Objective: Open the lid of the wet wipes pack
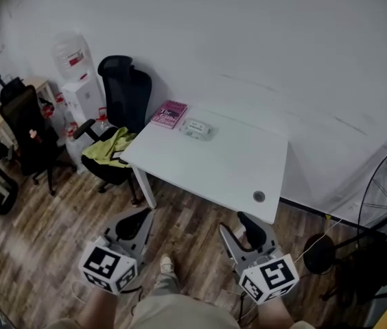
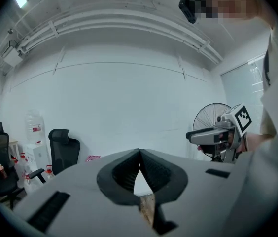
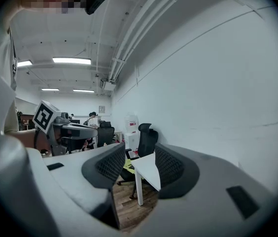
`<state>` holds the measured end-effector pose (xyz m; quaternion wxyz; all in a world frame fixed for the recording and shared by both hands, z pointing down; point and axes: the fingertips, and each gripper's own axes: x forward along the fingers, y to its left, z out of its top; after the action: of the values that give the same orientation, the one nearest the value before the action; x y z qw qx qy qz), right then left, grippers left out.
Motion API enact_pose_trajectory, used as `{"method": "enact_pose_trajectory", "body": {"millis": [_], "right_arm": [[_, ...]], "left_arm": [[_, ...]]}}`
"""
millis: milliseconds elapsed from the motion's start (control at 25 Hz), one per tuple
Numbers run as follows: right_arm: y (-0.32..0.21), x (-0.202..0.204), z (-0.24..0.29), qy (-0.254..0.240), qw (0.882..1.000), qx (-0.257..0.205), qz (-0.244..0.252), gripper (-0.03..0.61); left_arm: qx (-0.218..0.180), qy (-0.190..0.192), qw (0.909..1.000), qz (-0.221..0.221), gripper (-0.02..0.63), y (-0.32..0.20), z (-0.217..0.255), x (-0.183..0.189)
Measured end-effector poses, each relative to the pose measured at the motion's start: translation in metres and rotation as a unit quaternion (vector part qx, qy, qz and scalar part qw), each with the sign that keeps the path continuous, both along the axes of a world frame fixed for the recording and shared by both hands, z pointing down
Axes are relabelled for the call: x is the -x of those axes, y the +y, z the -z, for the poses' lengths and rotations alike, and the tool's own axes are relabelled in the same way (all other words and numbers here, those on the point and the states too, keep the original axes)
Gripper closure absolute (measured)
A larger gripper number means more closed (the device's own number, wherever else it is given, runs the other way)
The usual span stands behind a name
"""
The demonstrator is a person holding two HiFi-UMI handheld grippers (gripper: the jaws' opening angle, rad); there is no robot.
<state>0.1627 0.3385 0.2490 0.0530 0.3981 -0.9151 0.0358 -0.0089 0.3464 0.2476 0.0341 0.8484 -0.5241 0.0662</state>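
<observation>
— Head view: where's the wet wipes pack [image 1: 197, 129]?
— Lying flat at the far edge of the desk [image 1: 228, 166], just beside a pink book [image 1: 169, 114]; it looks small, pale and greenish. My left tongs [image 2: 139, 154] are pressed together, my right tongs [image 3: 135, 166] spread. Both are empty and well apart from it.

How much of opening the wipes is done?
Nothing is done yet. The wet wipes pack lies untouched on the white table. Both tools hang short of it, left tool shut and empty, right tool open. Reaching it and opening it remain.
</observation>
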Motion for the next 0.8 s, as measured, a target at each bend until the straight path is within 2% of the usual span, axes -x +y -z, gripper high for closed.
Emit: {"method": "enact_pose_trajectory", "body": {"millis": [440, 600, 800], "right_arm": [[-0.136, 0.083, -0.018, 0.041, 0.998, 0.030, -0.027, 0.376], [-0.181, 0.112, -0.026, 0.069, 0.997, 0.028, -0.027, 0.377], [-0.226, 0.136, -0.031, 0.086, 0.995, 0.022, -0.040, 0.379]], "left_arm": [[0.014, 0.000, 0.9998, -0.017, 0.592, -0.138, -0.008, 0.088], [0.017, 0.013, 0.9992, -0.034, 0.592, -0.186, -0.010, 0.113], [0.011, 0.003, 0.9990, -0.043, 0.592, -0.232, -0.012, 0.137]]}}
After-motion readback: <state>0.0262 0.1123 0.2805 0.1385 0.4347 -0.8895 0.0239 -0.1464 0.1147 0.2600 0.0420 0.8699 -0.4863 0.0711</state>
